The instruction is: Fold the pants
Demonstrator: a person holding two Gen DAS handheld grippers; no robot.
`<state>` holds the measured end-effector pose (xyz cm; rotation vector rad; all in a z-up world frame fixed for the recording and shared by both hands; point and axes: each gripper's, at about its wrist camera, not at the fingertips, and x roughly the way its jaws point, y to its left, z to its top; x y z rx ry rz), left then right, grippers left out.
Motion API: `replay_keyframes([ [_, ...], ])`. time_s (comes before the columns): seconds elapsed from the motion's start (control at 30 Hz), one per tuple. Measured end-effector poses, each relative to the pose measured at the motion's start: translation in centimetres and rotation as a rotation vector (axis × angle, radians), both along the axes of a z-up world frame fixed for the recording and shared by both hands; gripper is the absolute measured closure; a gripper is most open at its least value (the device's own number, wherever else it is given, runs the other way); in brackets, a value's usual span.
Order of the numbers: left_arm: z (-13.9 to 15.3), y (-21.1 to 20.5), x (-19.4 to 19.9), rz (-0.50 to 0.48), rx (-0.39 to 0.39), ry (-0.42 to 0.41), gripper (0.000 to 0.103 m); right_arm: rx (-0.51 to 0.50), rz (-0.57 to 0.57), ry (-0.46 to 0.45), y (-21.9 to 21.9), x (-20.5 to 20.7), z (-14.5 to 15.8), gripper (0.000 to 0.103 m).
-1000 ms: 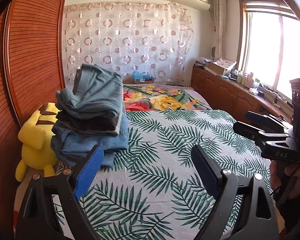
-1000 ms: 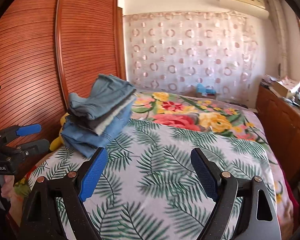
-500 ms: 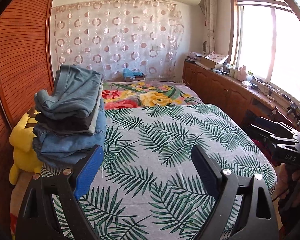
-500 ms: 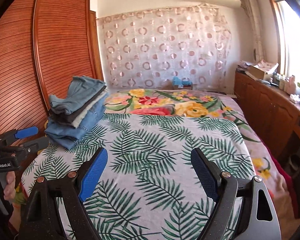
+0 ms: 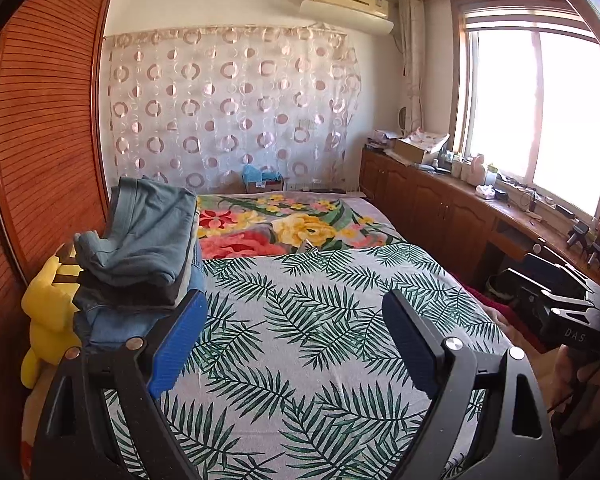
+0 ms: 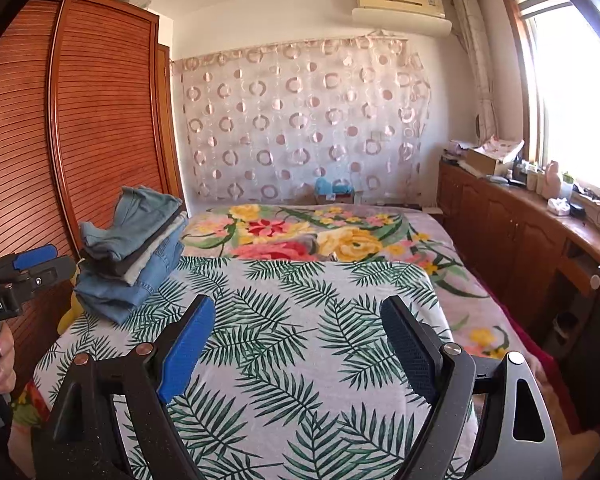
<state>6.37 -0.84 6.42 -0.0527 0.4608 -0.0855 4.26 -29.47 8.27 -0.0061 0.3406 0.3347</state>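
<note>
- Both grippers hang above the near end of the bed with nothing in them. The left gripper (image 5: 294,338) has its jaws spread wide, and the right gripper (image 6: 298,344) is the same, just air between the blue pads (image 6: 186,346).
- The pants are all in one stack of folded pants (image 5: 140,248) at the left edge of the bed, right up by the wooden wardrobe (image 6: 100,128). No loose pair is laid out anywhere I can see.
- So my guess is this is either the finish or the gap before fetching another pair. If another one comes, I'd spread it flat on the open middle of the palm-leaf bedsheet (image 5: 320,320) first and pinch at waistband and hem, not mid-leg.
- The stack looks a bit tippy: the top pair leans up toward the wardrobe, so I'd avoid bumping it.
- Materials: mostly denim in light and mid blue, with a dark layer and a pale grey one sandwiched in. Thick, soft-edged folds, rounded rather than crisp.
- The sheet is thin, printed cotton-looking stuff lying smooth over a plush floral blanket (image 6: 300,232).
- A yellow plush toy (image 5: 48,312) is wedged beside the stack.
</note>
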Motion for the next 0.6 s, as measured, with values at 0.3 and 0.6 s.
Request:
replay_keyframes([
  [0.3, 0.1, 0.0, -0.4, 0.004, 0.004, -0.005, 0.013, 0.0, -0.001, -0.019, 0.2, -0.7, -0.9, 0.017],
  [0.6, 0.0, 0.0, -0.5, 0.002, 0.003, -0.007, 0.013, 0.003, -0.001, -0.02, -0.6, 0.5, -0.7, 0.017],
])
